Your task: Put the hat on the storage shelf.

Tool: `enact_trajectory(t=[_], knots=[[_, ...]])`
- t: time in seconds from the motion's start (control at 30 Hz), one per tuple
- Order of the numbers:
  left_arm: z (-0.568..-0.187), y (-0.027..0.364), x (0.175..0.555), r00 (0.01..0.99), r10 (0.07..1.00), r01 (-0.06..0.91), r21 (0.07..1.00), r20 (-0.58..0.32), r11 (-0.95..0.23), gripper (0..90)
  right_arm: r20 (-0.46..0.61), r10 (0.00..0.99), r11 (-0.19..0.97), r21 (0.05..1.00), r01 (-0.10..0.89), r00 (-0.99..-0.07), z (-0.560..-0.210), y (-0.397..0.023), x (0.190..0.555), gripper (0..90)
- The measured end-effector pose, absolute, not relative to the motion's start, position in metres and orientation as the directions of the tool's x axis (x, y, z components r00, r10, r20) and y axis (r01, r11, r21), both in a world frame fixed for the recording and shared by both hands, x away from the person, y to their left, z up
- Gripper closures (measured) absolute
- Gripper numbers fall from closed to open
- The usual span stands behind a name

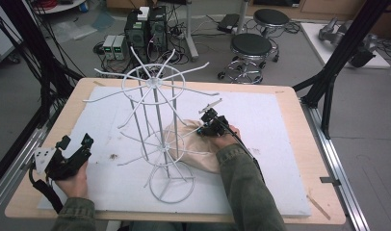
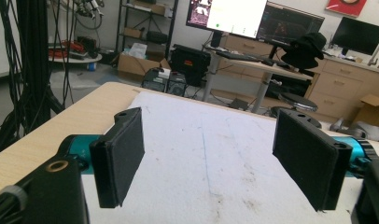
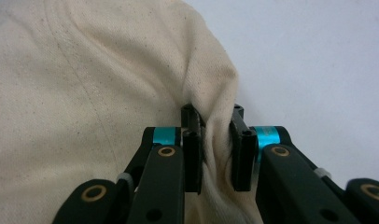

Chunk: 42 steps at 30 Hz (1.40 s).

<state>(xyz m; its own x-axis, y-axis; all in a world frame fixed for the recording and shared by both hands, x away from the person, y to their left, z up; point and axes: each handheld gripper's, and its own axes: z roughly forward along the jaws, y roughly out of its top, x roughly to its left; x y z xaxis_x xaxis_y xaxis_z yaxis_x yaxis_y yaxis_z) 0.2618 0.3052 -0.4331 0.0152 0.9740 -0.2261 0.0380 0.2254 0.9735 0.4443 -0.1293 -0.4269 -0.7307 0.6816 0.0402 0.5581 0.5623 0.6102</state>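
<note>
A cream cloth (image 1: 203,161) lies bunched on the white board (image 1: 270,144), just right of a white wire rack (image 1: 155,84). My right gripper (image 1: 206,126) points down onto the cloth's far edge. In the right gripper view the cream cloth (image 3: 85,93) spreads to the left, and the right gripper (image 3: 215,149) is shut on a raised fold of it, pinched between both pads. My left gripper (image 1: 75,143) is held over the board's left front corner, apart from the cloth and rack. In the left gripper view the left gripper (image 2: 208,163) stands open, with bare board between its pads.
The tall wire rack has spoked rings at top, middle and base (image 1: 170,185), with thin arms sticking outward. The board lies on a wooden table (image 1: 306,154). Two stools (image 1: 251,48) and computer cases (image 1: 145,29) stand on the floor beyond the far edge.
</note>
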Motion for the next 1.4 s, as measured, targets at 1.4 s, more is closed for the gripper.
enact_trajectory(t=[1.4], knots=[[-0.433,0.302,0.263,0.022,0.977,0.040,0.977,-0.211,0.210,25.0,0.324,0.701,0.133,0.816,0.563,-0.636,-0.365,-0.213,0.426,79.2]])
